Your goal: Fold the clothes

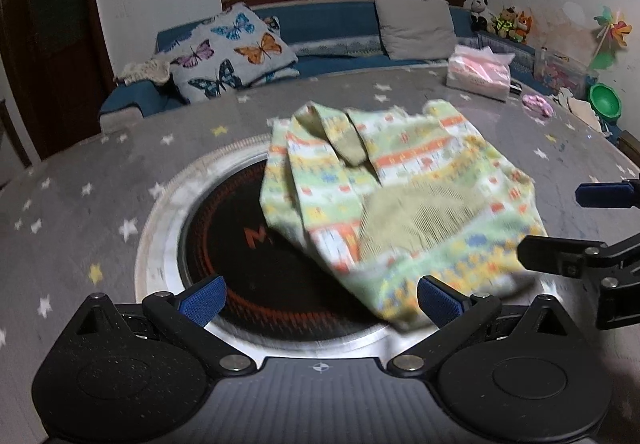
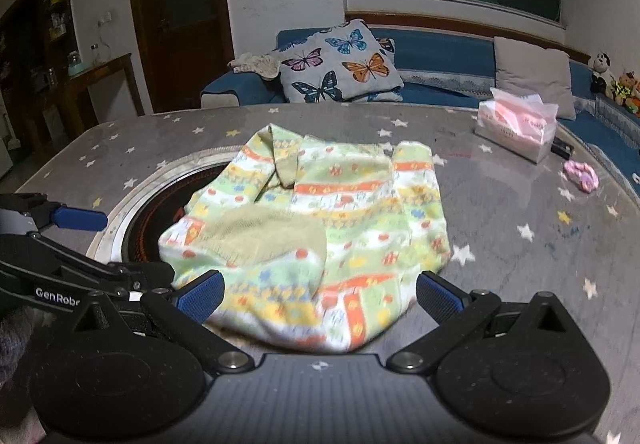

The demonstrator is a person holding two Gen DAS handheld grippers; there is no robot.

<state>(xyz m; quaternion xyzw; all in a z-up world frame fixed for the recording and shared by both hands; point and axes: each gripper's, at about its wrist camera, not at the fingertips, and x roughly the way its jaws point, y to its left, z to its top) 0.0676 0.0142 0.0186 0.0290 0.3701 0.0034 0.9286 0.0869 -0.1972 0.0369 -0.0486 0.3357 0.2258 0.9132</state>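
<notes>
A small patterned garment (image 1: 404, 196) in pale green, orange, yellow and white lies rumpled on the grey star-print table, partly over a round black cooktop (image 1: 240, 244). My left gripper (image 1: 320, 302) is open at the garment's near left edge, nothing between its blue pads. In the right wrist view the same garment (image 2: 320, 228) lies just beyond my right gripper (image 2: 320, 296), which is open over the near hem. The right gripper (image 1: 576, 220) shows at the right edge of the left wrist view, open. The left gripper (image 2: 120, 244) shows at the left of the right wrist view.
A pink tissue pack (image 2: 516, 128) and a pink scrunchie (image 2: 582, 174) lie on the far right of the table (image 2: 520, 228). Behind stands a blue sofa (image 2: 436, 44) with a butterfly cushion (image 2: 340, 62) and a grey pillow (image 2: 534, 74). Soft toys (image 1: 502, 20) line the far right.
</notes>
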